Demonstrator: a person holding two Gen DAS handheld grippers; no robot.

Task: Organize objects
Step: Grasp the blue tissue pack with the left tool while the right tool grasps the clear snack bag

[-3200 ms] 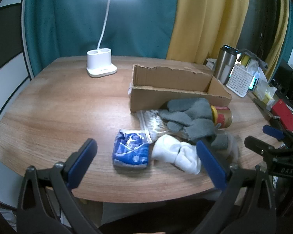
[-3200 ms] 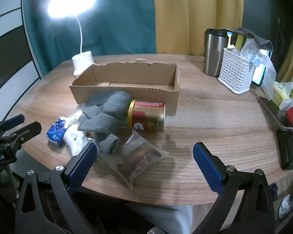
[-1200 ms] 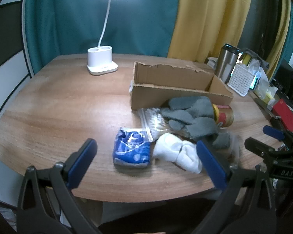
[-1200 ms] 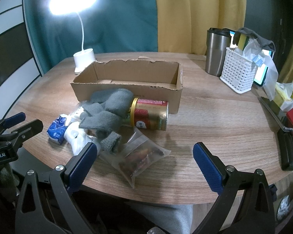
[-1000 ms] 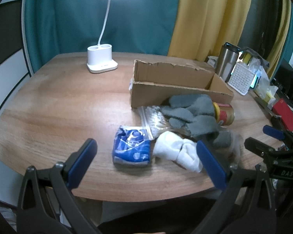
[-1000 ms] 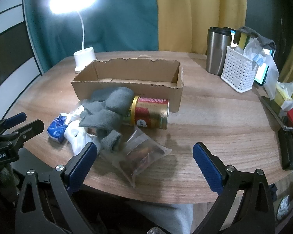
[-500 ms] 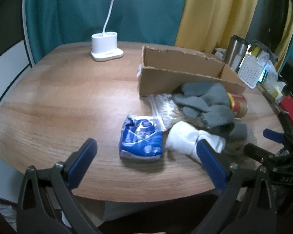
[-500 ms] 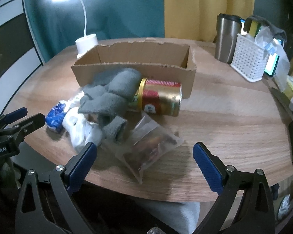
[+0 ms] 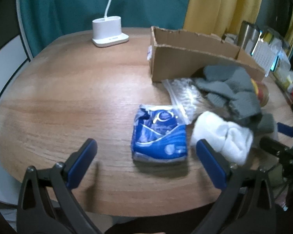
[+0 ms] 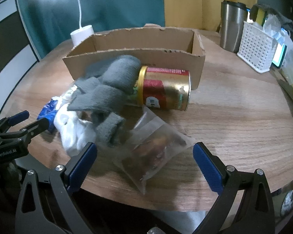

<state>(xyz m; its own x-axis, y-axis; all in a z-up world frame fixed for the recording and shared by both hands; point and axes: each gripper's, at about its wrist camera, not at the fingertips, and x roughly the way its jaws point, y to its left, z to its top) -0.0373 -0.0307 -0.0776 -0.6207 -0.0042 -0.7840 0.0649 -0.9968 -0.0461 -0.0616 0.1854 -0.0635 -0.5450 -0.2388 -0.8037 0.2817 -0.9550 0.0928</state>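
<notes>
– Where is the box (image 10: 138,58)?
– At the back of the worktop (image 10: 234,113), with the can (image 10: 166,88) lying before it.
– And the socks (image 10: 107,89)?
– Left of the can, piled on a towel (image 10: 74,130). A bag (image 10: 152,148) lies nearest, a packet (image 9: 159,134) far left.

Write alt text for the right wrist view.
The open right gripper hovers over a clear snack bag at the table edge. Behind lie grey socks, a gold can on its side and an open cardboard box.
</notes>
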